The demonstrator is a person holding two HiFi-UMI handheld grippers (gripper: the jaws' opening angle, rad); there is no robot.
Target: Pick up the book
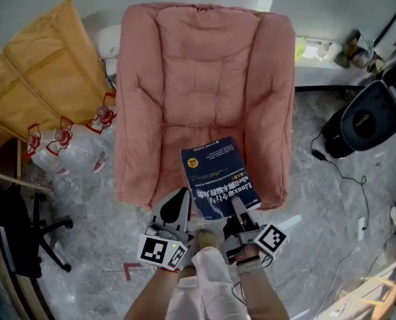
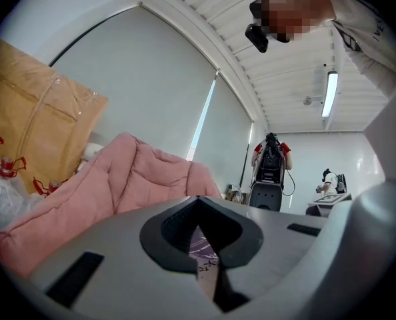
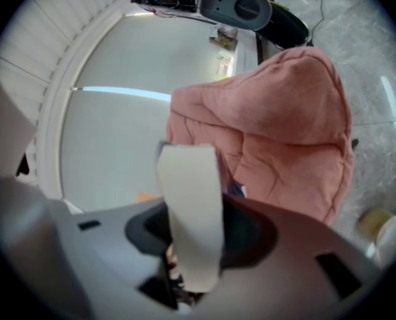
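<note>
Grasp stage judged complete; lift judged under way, not confirmed. The book (image 1: 219, 177), dark blue cover up, is seen in the head view over the front part of the pink chair (image 1: 205, 65) seat, its near edge reaching past the seat's front rim toward the person. It is gripped at that near edge from both sides. The left hand-held gripper (image 1: 183, 202) is set at the near-left corner; in the left gripper view its jaws are closed almost together on a thin printed sliver, taken to be the cover or a few leaves of the book. The right hand-held gripper (image 1: 238, 209) is set at the near-right part of the edge; in the right gripper view its jaws are part-way closed on the pale block of pages, which stands up between them. Whether the far edge of the book rests on the cushion cannot be told from these views. Remaining, as judged: the book is to be raised fully clear of the seat. The thin left-side hold is noted as the weaker one; slip is possible there.
</note>
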